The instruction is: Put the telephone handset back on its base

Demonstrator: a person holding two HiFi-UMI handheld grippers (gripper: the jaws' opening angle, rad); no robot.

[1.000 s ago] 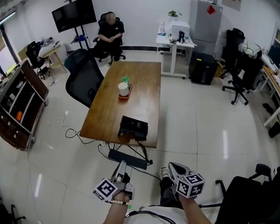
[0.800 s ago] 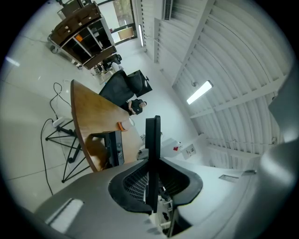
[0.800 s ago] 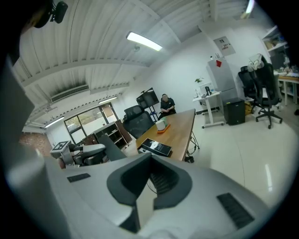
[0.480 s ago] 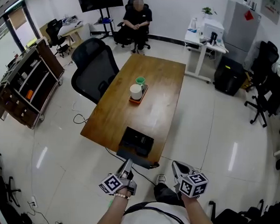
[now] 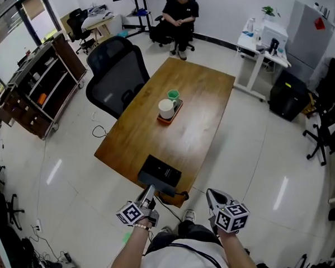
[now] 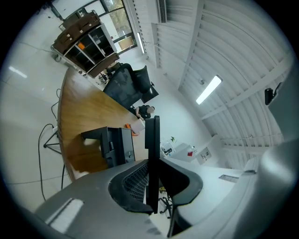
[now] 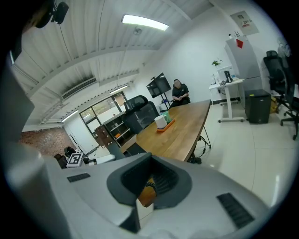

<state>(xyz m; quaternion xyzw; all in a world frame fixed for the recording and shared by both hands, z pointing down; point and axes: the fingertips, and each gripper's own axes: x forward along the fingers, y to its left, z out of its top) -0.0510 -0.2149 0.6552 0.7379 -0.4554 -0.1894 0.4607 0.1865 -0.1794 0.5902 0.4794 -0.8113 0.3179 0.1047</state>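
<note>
The black telephone (image 5: 160, 174) sits at the near end of the wooden table (image 5: 196, 121), and I cannot make out its handset apart from the base. It also shows in the left gripper view as a dark telephone (image 6: 112, 147) on the table (image 6: 79, 116). My left gripper (image 5: 148, 191) hangs just short of the table's near edge and points at the phone. Its jaws stand close together around a thin black strip (image 6: 152, 140), and no held thing is visible. My right gripper (image 5: 211, 193) is over the floor to the right. Its jaws (image 7: 140, 186) meet, with nothing between them.
A white mug (image 5: 165, 108) and a green cup (image 5: 173, 95) stand on an orange tray mid-table. A black office chair (image 5: 115, 74) is at the table's left side, and a person (image 5: 181, 13) sits beyond the far end. A brown shelf unit (image 5: 38, 90) stands left and a white desk (image 5: 262, 43) stands right.
The view has moved closer to the table. Both grippers have come forward, so the telephone now lies just ahead of the left gripper. The jaws look unchanged.
</note>
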